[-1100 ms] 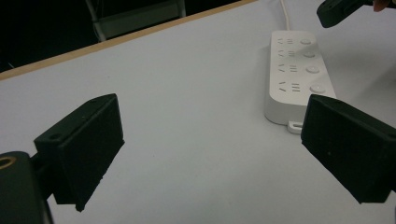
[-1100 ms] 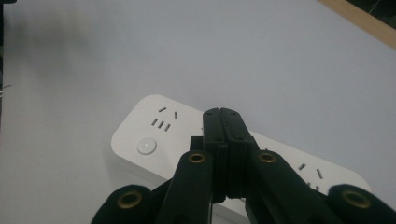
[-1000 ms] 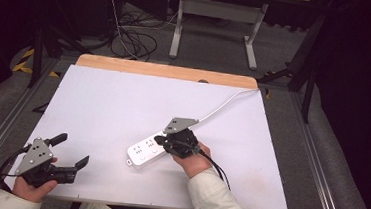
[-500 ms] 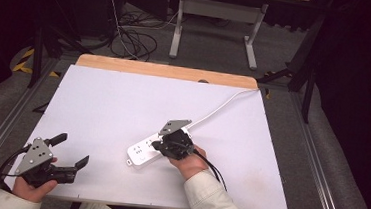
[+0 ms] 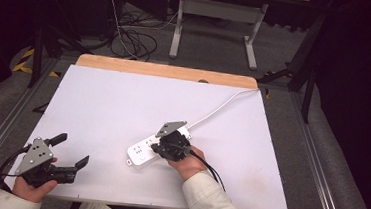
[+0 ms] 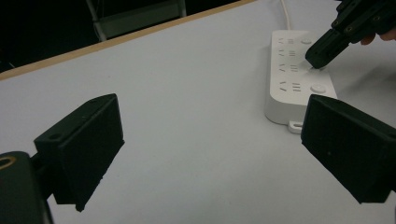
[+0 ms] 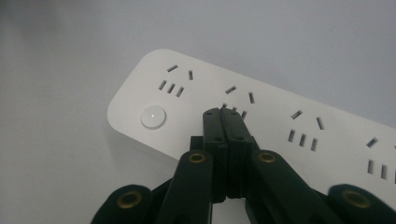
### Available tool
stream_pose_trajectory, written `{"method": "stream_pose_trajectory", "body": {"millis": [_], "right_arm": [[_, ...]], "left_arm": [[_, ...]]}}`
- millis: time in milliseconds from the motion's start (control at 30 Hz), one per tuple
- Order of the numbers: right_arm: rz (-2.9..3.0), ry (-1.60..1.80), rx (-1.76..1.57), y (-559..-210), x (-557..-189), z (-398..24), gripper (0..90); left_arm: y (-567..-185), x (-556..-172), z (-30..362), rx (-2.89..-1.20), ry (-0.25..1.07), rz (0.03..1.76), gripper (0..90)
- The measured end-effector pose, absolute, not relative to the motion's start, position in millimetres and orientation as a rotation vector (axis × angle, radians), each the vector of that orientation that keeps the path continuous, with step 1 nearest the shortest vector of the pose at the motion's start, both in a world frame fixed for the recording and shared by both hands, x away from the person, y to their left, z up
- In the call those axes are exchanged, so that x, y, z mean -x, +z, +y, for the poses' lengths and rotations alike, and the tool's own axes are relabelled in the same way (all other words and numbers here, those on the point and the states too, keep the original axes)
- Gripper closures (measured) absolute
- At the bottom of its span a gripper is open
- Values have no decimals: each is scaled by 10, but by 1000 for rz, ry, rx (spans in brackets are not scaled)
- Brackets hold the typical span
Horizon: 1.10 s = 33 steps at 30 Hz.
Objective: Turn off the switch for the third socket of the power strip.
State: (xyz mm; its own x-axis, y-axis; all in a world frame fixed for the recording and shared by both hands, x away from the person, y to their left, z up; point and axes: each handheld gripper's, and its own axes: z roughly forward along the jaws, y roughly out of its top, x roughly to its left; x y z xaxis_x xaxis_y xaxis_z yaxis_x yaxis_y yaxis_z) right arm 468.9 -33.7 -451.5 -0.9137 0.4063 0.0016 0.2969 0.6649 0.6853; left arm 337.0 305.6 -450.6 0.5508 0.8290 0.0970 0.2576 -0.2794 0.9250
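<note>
Resting flat near the middle of the white desk, a white power strip is seen with its white cord running off toward the far right corner. The right hand-held gripper is held over the strip with its jaws pressed together and nothing between them; in the right gripper view the closed tips are set down on the strip's top face, beside the second group of socket slots and next to the round end button. Compared with the high view of a second ago, the right hand-held gripper has been shifted slightly toward the strip's near end, while the strip itself has not been moved. The left hand-held gripper has been kept in the same place at the near left corner of the desk, its jaws spread wide and empty, well apart from the strip.

The button under the closed tips is covered by the jaws, so whether it is pressed in cannot be told. The strip's far end is cut off in the right gripper view, and the markings on its face are too small to be read in the high view.
</note>
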Motion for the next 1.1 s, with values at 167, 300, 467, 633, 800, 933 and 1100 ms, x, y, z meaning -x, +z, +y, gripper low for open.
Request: {"method": "stream_pose_trajectory", "body": {"millis": [167, 300, 467, 633, 800, 933, 1100], "right_arm": [[2715, 1071, -577, -4520, -4677, -328, 900], [2714, 1062, -580, -4530, -4678, -328, 900], [2706, 1049, -585, -4543, -4671, -324, 900], [2703, 1043, -585, -4543, -4666, -324, 900], [2698, 1039, -579, -4545, -4651, -318, 900], [2693, 1030, -570, -4544, -4643, -311, 900], [2701, 1023, -585, -4538, -4651, -306, 900]], "left_arm": [[-4509, -3368, 3051, -1808, 731, 900, 61], [-4509, -3368, 3050, -1809, 731, 901, 61], [-4507, -3369, 3052, -1813, 735, 898, 61], [-4508, -3367, 3050, -1816, 732, 899, 61], [-4508, -3366, 3049, -1816, 733, 899, 61], [-4511, -3366, 3041, -1811, 727, 901, 61], [-4511, -3365, 3039, -1813, 728, 902, 61]]}}
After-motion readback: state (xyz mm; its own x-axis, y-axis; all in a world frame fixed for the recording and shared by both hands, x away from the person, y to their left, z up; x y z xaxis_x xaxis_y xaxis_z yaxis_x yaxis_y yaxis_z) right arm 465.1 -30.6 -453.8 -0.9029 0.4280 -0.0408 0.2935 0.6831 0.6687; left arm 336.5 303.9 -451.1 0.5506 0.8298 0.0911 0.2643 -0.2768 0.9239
